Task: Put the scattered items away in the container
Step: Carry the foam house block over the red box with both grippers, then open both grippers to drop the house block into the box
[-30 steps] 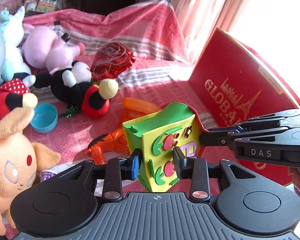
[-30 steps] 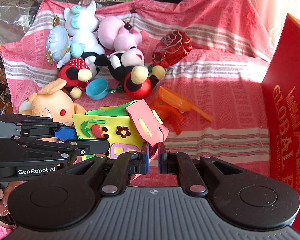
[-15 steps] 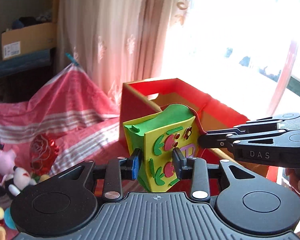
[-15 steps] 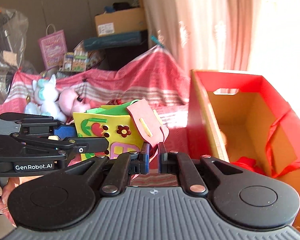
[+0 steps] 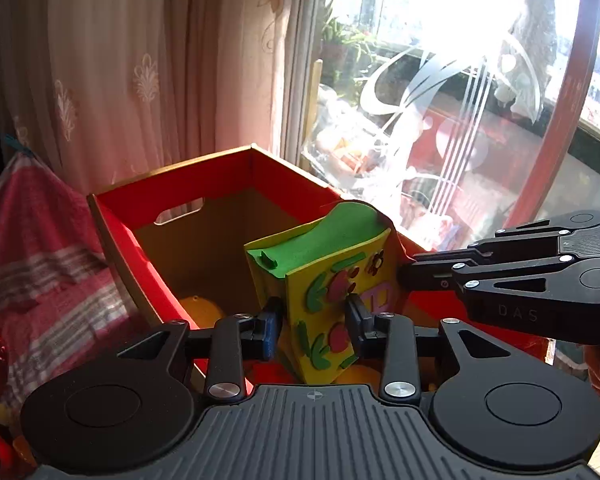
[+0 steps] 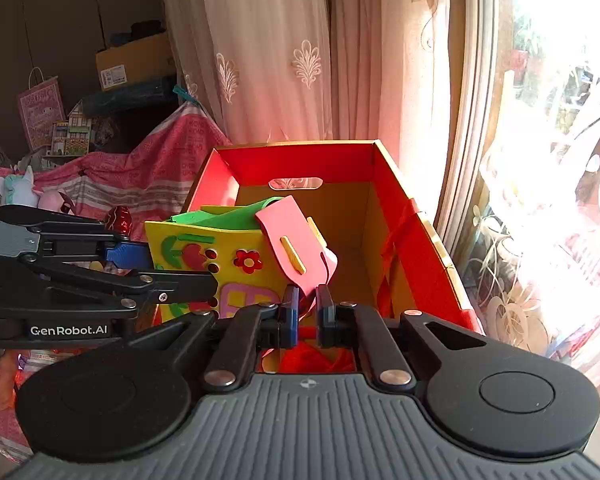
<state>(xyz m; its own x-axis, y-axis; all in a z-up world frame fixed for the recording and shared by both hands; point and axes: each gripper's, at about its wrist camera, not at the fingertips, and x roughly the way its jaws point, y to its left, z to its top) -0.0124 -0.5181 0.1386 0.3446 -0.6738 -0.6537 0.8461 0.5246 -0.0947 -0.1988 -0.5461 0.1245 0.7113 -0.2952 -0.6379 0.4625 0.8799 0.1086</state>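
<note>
Over red box [image 5: 116, 208] | left gripper [image 5: 312, 322] clamps foam bag [image 5: 328, 280] | right gripper [image 6: 306, 312] apparently pinches its pink flap [image 6: 296, 248]

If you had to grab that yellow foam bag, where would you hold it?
Across its flat yellow walls, from the side, as the left gripper does on the foam bag. The walls are broad and flat; the pink handle flops, so it only steadies.

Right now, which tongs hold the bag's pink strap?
The right tongs: shut on the pink strap. The left tongs clamp the foam bag by its yellow body.
</note>
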